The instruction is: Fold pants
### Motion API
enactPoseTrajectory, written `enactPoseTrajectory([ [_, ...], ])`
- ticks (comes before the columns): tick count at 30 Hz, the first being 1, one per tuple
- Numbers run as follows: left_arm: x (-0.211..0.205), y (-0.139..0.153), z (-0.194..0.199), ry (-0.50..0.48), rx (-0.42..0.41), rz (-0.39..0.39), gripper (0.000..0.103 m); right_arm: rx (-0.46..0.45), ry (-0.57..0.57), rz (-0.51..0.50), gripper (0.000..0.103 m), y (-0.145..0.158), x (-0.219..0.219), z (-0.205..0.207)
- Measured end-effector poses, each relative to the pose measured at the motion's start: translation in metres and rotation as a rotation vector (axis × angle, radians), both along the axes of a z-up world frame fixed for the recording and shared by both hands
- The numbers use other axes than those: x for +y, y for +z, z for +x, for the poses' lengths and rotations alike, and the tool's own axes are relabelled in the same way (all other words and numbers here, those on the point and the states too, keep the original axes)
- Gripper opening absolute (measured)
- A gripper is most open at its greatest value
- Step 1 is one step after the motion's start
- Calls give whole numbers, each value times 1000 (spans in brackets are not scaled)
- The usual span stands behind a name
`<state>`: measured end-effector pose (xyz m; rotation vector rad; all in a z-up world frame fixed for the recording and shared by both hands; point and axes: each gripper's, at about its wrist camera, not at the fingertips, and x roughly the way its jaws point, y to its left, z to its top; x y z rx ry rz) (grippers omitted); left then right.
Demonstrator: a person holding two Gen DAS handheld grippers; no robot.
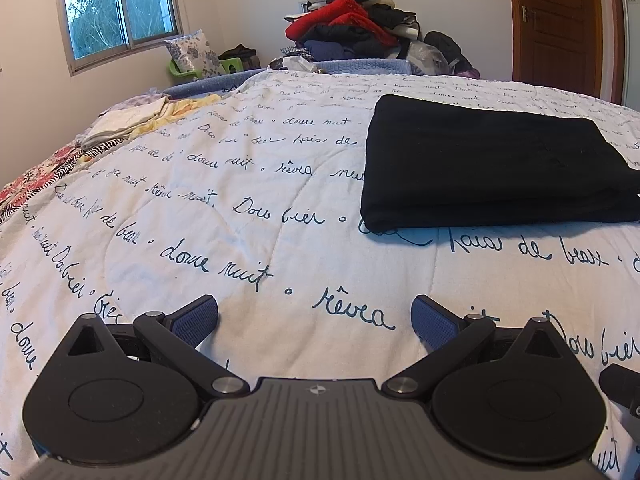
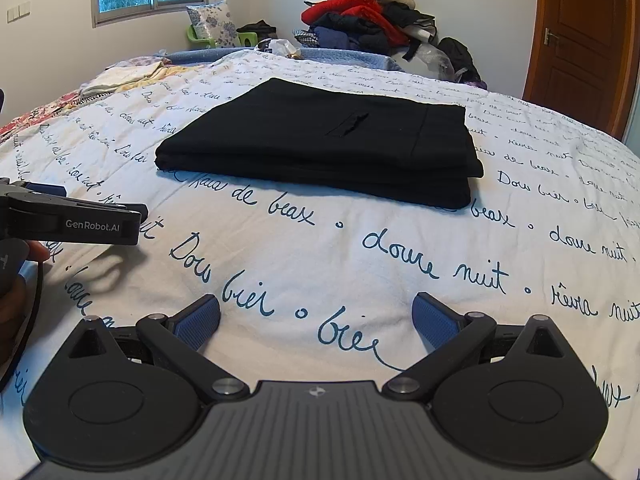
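- Pants (image 2: 320,148), black, lie folded into a flat layered rectangle on the bedspread (image 2: 360,264); a pocket slit shows on the top layer in the right wrist view
- from the right wrist camera they sit at about 12 o'clock, well ahead of the fingers; from the left wrist camera the pants (image 1: 492,168) sit at about 1 o'clock
- left gripper (image 1: 316,320) hangs low over the quilt with both blue pads spread wide, nothing between them; the same left gripper (image 2: 72,220) shows side-on at 9 o'clock in the right wrist view, near the pants but apart from them
- right gripper (image 2: 316,320) likewise has its jaws spread wide and holds nothing; it is clear of the pants
- bedspread is white with dark handwritten script
- pile of clothes (image 2: 368,20), red and dark, stands at 12 o'clock beyond the bed's far edge
- light folded linens (image 1: 132,120) lie at 10 o'clock on the bed; a floral pillow (image 1: 194,54) leans near the window (image 1: 120,4) at 11 o'clock
- wooden door (image 2: 580,40) stands at 2 o'clock
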<state>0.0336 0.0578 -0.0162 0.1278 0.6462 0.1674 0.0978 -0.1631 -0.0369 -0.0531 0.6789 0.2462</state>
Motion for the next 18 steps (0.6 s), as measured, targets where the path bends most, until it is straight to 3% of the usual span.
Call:
enactPoseTrajectory([
  [18, 1, 0, -2, -7, -5, -3, 103, 6, 5, 0, 103, 0, 4, 5],
])
